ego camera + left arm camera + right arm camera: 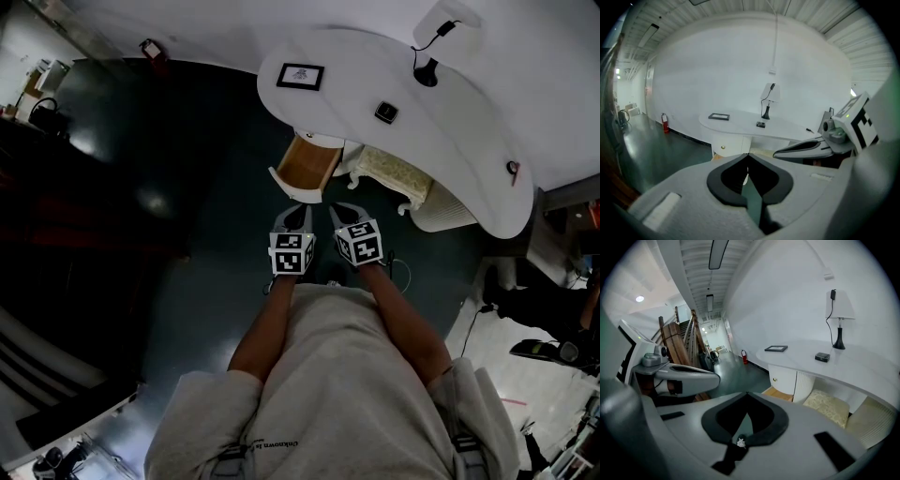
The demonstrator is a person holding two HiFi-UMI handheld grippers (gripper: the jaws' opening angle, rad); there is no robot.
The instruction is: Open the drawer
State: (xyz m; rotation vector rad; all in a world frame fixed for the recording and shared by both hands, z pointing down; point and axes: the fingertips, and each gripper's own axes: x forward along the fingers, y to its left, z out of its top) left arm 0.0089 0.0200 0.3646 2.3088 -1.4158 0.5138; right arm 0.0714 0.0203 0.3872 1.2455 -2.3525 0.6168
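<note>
Under the white desk (450, 122), drawer (302, 167) pulled out, left gripper (293, 217) and right gripper (345, 212) near its front, each with jaws closed tip to tip, holding nothing.

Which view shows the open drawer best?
Head view: it looks down into the drawer, which is pulled out with its wooden inside exposed. The right gripper view shows only a slice of its wood. The left gripper view shows barely an edge.

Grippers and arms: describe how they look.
The left gripper and right gripper have grey bodies with black jaw linings; each carries a white cube of black square markers. The person wears a pale grey short-sleeved shirt.
</note>
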